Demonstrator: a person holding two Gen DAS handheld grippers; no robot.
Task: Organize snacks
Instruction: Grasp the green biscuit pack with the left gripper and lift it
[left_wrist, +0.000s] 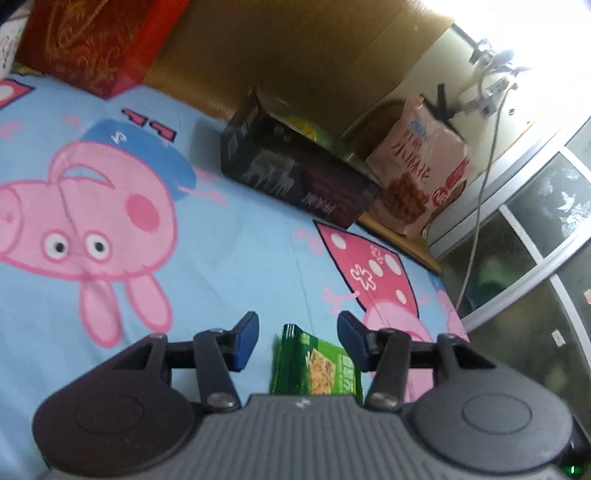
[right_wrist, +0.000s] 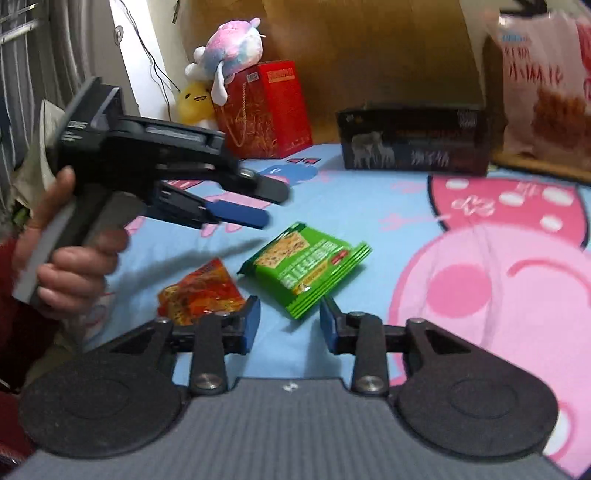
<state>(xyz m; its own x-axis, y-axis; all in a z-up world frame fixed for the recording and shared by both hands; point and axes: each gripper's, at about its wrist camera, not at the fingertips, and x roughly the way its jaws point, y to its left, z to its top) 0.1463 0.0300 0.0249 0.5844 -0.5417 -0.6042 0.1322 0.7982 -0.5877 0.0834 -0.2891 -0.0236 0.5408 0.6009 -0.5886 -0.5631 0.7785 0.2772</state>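
A green snack packet (right_wrist: 306, 269) lies flat on the cartoon bedsheet (right_wrist: 369, 206), and an orange-red snack packet (right_wrist: 201, 291) lies just left of it. My right gripper (right_wrist: 290, 317) is open, close in front of both packets and touching neither. A hand (right_wrist: 74, 266) holds my left gripper (right_wrist: 269, 205) above the sheet, left of the green packet. In the left wrist view the left gripper (left_wrist: 297, 332) is open. The green packet (left_wrist: 317, 365) shows low between its blue pads (left_wrist: 245, 339), which stand clear of it.
A dark open-topped box (right_wrist: 413, 147) stands at the back of the bed, with a pink snack bag (right_wrist: 546, 85) to its right. A red gift box (right_wrist: 266, 110) and plush toys (right_wrist: 229, 48) stand at the back left. A cable (left_wrist: 476, 206) hangs past the bed's right edge.
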